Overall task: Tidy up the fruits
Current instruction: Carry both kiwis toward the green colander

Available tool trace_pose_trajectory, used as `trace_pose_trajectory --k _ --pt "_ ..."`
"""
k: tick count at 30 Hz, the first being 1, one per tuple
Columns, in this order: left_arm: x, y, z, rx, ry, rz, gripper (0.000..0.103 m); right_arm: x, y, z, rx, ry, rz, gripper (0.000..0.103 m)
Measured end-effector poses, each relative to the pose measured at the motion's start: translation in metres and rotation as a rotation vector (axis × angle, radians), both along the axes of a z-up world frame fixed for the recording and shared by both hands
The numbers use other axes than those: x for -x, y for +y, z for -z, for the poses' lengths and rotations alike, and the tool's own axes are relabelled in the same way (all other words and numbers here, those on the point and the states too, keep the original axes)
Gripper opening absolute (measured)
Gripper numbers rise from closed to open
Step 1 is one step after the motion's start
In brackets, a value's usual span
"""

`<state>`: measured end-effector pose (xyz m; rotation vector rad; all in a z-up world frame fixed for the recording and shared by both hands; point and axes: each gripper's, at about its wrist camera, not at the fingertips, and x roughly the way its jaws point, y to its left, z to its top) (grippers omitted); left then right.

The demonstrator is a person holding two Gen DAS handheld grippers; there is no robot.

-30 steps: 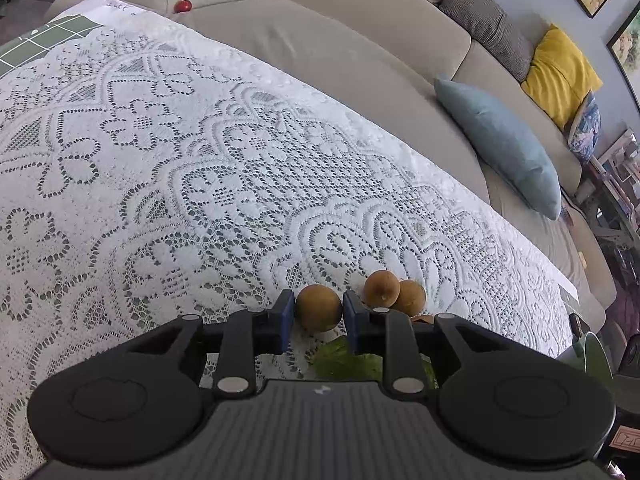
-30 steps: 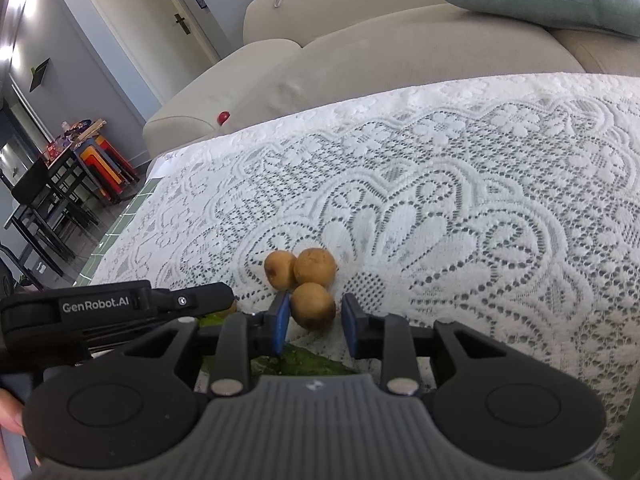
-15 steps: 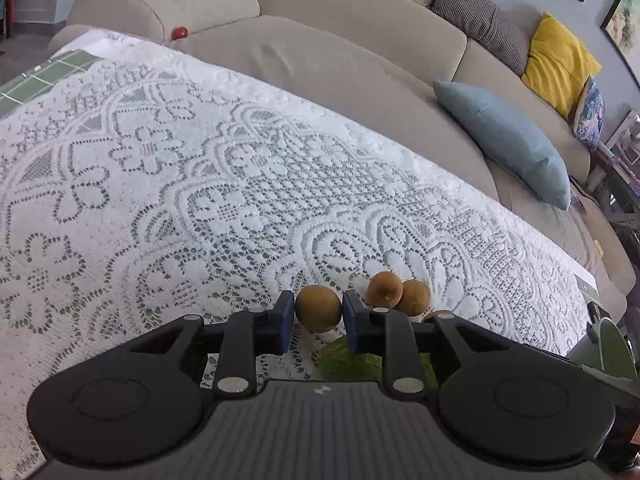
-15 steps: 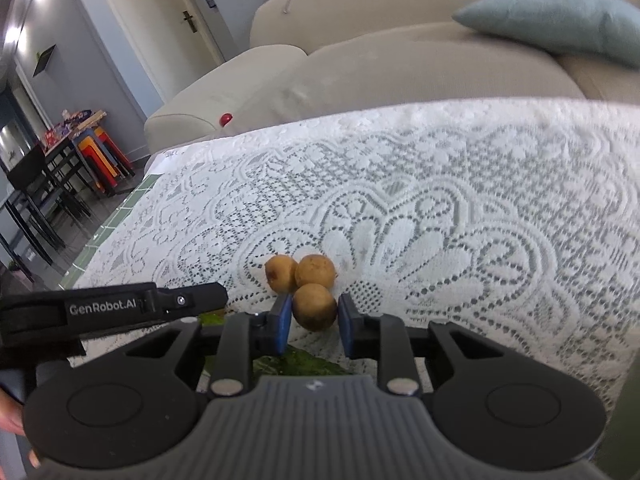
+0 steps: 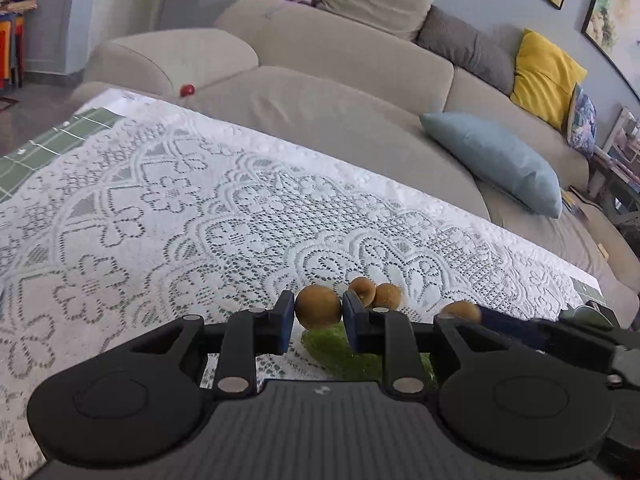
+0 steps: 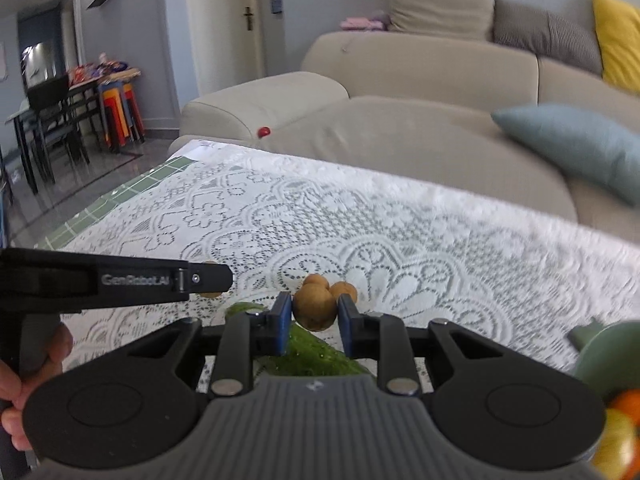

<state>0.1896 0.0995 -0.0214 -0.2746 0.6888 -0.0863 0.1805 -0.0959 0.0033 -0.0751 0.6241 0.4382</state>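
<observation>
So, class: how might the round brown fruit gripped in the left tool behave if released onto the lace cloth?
The brown fruit looks round, so it would probably roll. Its skin seems smooth and firm, likely slippery between pads. The lace cloth may slow it.

A white lace tablecloth [image 5: 168, 208] covers the table, with two small brown fruits [image 5: 376, 294] on it.

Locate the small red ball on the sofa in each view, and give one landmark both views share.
Left wrist view: the red ball sits upper left, in the crease between the sofa's armrest and seat, just past the far corner of the lace tablecloth.
Right wrist view: the red ball sits left of centre in the upper half, in the same crease.
Shared landmark: the light blue cushion on the sofa seat.
</observation>
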Motion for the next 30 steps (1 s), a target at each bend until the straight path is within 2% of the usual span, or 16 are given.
trace_pose_trajectory --k 11,17,30 --pt "0.047 -0.023 -0.016 -0.023 -0.051 -0.006 0.029 0.056 -0.015 -0.03 0.06 -0.116 -0.054 0.021" --pt "0.071 -0.041 -0.029 -0.038 -0.082 -0.001 0.029 0.084 -0.033 -0.036 0.059 -0.136 -0.069 0.021" --pt "0.095 -0.12 -0.039 -0.03 -0.098 0.2 0.029 0.125 -0.112 -0.026 0.125 -0.146 0.056 0.021"
